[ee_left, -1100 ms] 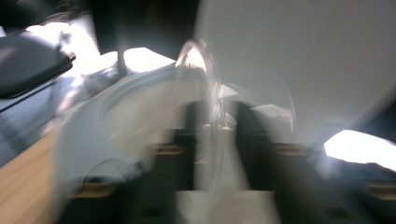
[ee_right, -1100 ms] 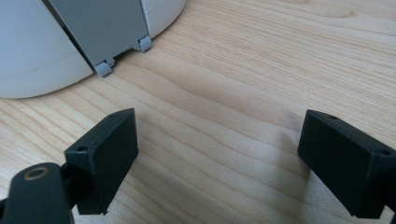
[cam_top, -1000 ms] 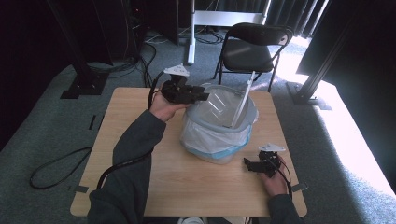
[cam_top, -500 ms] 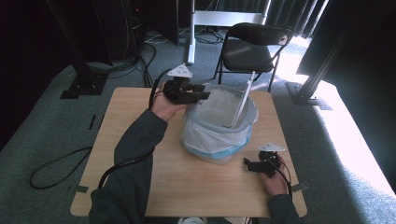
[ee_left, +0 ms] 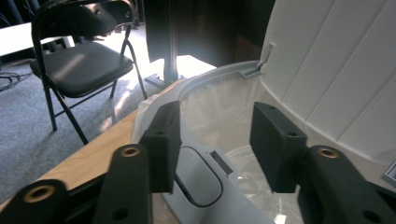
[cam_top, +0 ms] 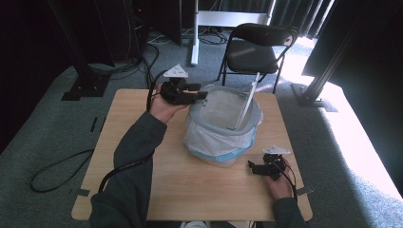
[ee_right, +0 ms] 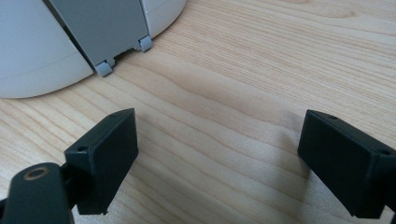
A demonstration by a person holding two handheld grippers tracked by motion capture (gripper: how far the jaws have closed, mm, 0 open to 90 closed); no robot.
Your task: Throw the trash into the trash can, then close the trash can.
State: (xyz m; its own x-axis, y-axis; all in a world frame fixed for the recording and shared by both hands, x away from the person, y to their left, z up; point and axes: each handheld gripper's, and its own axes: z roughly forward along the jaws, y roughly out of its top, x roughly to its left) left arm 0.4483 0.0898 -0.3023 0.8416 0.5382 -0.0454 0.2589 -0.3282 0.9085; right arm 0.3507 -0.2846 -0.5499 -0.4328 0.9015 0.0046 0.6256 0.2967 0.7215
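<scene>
I had one bin (cam_top: 221, 128) on the table (cam_top: 142, 190), lined with one clear bag (cam_top: 209, 140), its one white lid (cam_top: 247, 102) standing raised at the far rim. My left gripper (cam_top: 199, 96) hovered at the bin's rim; its two jaws had just been opening and stood apart, the grey rim ring (ee_left: 201, 172) just below and between the fingers (ee_left: 161, 140), with no pad pressing on it. My right gripper (cam_top: 253, 168) rested low over the table, both jaws spread wide with bare wood between the fingers (ee_right: 105, 156) and the bin's base beyond their tips. One folding chair (cam_top: 259, 47) stood behind the table
</scene>
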